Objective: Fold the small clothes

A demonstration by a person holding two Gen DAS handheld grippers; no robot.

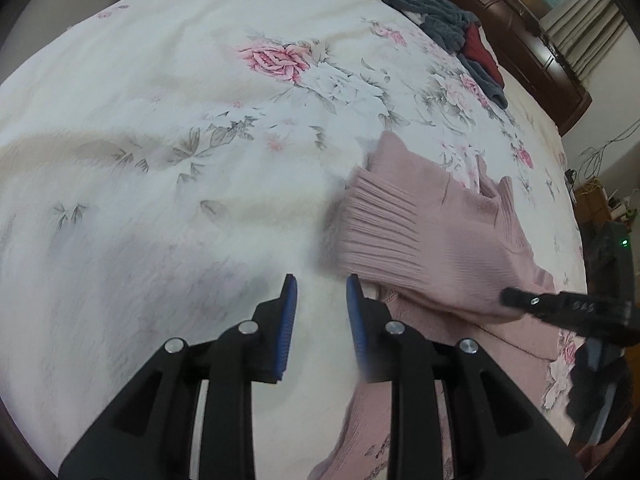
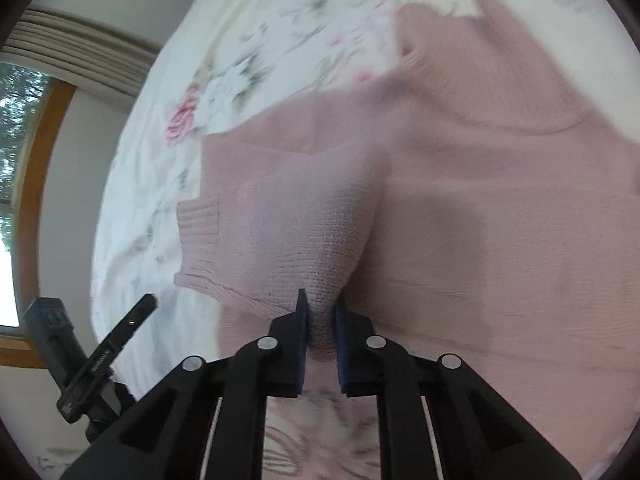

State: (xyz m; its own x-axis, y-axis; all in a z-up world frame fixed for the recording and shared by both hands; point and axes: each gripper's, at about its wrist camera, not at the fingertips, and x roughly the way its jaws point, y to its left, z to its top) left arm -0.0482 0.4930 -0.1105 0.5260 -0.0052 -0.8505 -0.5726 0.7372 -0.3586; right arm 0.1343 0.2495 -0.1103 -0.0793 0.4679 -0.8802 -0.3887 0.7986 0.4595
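A dusty-pink knit sweater (image 1: 432, 236) lies on the floral bedsheet (image 1: 180, 120), ribbed cuff and hem showing. In the right wrist view the pink sweater (image 2: 480, 200) fills the centre, and my right gripper (image 2: 320, 300) is shut on a lifted sleeve fold, the knit bunched between the blue pads. In the left wrist view my left gripper (image 1: 321, 282) stands open over bare sheet just left of the sweater, nothing between its fingers. The right gripper's finger (image 1: 560, 304) reaches in from the right onto the sweater. The left gripper's finger (image 2: 116, 344) shows at lower left.
A pile of grey-blue and red clothes (image 1: 448, 24) sits at the far right of the bed by the wooden headboard (image 1: 532, 40). A window (image 2: 16, 160) and curtains lie beyond the bed's edge. Cables (image 1: 600, 152) run on the floor at right.
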